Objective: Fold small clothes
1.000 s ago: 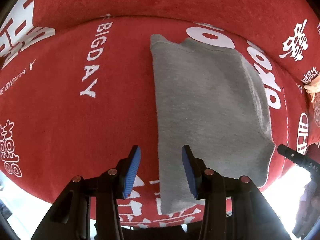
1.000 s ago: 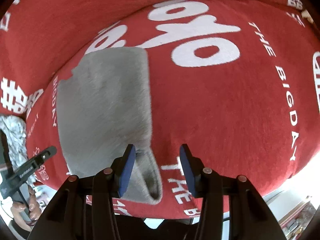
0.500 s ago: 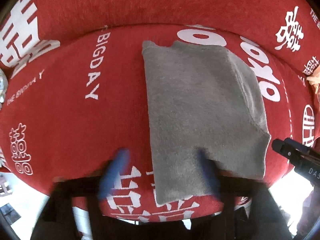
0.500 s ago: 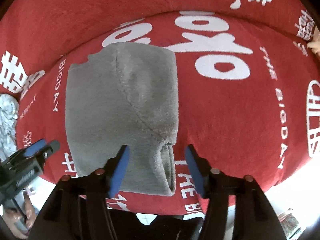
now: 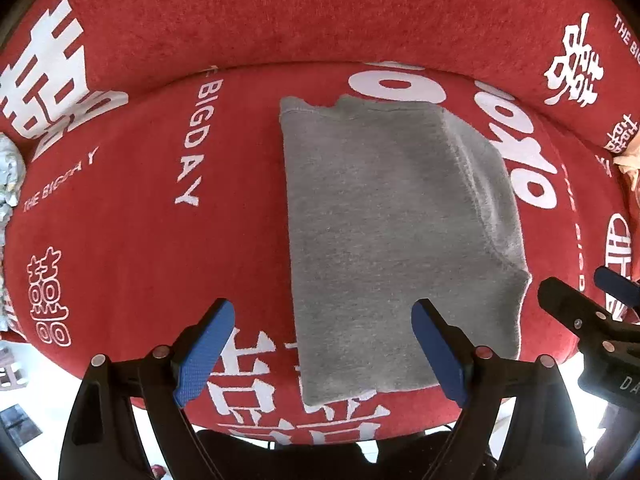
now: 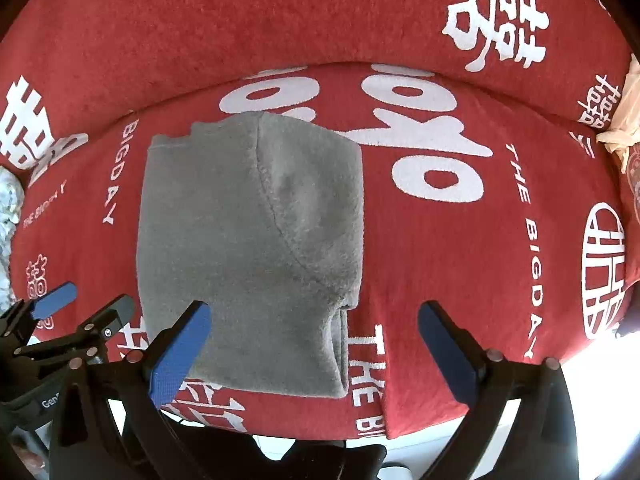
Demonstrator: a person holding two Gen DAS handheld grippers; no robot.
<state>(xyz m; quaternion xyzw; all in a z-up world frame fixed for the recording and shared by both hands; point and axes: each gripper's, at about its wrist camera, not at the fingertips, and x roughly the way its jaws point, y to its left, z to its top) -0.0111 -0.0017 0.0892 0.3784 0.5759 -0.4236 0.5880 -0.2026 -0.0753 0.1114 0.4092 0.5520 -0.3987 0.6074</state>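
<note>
A small grey fleece garment lies folded flat on the red cover, with one flap laid over its right half. My left gripper hangs above its near left edge, jaws open and holding nothing. My right gripper hovers over the near right corner. Its jaws are opening wide and the cloth lies free below them. Each gripper shows in the other's view: the right gripper at the right edge, the left gripper at the lower left.
The red cover with white lettering spreads over a cushioned seat and a raised back. Its front edge drops off just below the grippers. A pale patterned cloth lies at the far left, a beige cloth at the far right.
Both grippers have opened from a narrow gap to wide and lifted away, so more of the garment shows. The garment stays folded on the cover.
</note>
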